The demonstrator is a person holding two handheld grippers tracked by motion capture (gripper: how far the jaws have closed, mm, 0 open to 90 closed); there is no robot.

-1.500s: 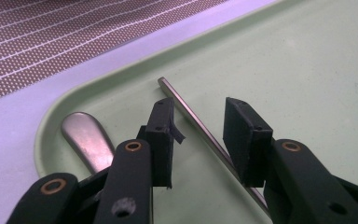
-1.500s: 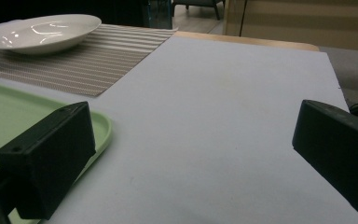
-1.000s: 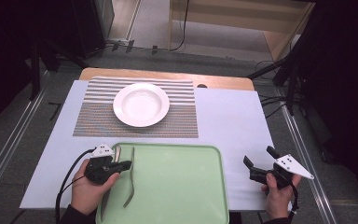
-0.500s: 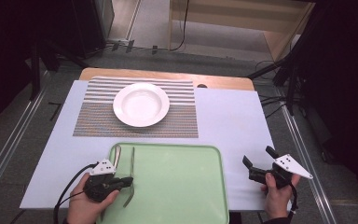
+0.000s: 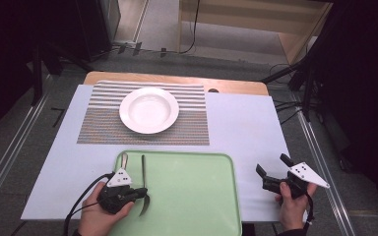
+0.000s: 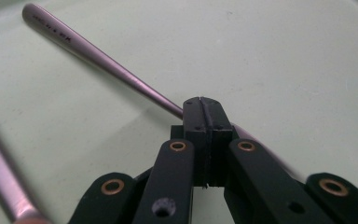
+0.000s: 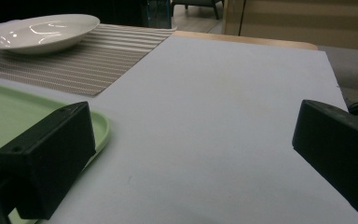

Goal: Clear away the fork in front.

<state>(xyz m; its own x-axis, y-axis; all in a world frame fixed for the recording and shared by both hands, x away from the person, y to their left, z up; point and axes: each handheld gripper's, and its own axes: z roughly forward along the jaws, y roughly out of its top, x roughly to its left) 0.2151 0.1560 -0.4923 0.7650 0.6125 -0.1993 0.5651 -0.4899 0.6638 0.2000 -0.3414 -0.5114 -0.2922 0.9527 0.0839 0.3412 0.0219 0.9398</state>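
A pale green tray point(image 5: 192, 196) lies at the near edge of the table. On its left part lies a dark metal utensil point(image 5: 143, 169) with a long slim handle point(image 6: 98, 58) and a curved end toward me. My left gripper point(image 5: 140, 192) is low over the tray with its jaws pressed together point(image 6: 200, 105). The utensil's stem runs under and behind the tips, and I cannot tell if it is pinched. A second utensil point(image 5: 124, 160) lies at the tray's left rim. My right gripper point(image 5: 272, 164) rests open on the white sheet to the right of the tray, with nothing between its jaws point(image 7: 191, 154).
A white plate point(image 5: 149, 109) sits on a striped placemat point(image 5: 192, 123) behind the tray, far left in the right gripper view point(image 7: 42, 30). A white sheet point(image 5: 246, 128) covers the table, bare to the right. Dark floor and metal rails flank the table.
My left gripper has slid toward the near edge of the tray and a little right, along the dark utensil. The utensil, the plate and the right gripper have stayed put.
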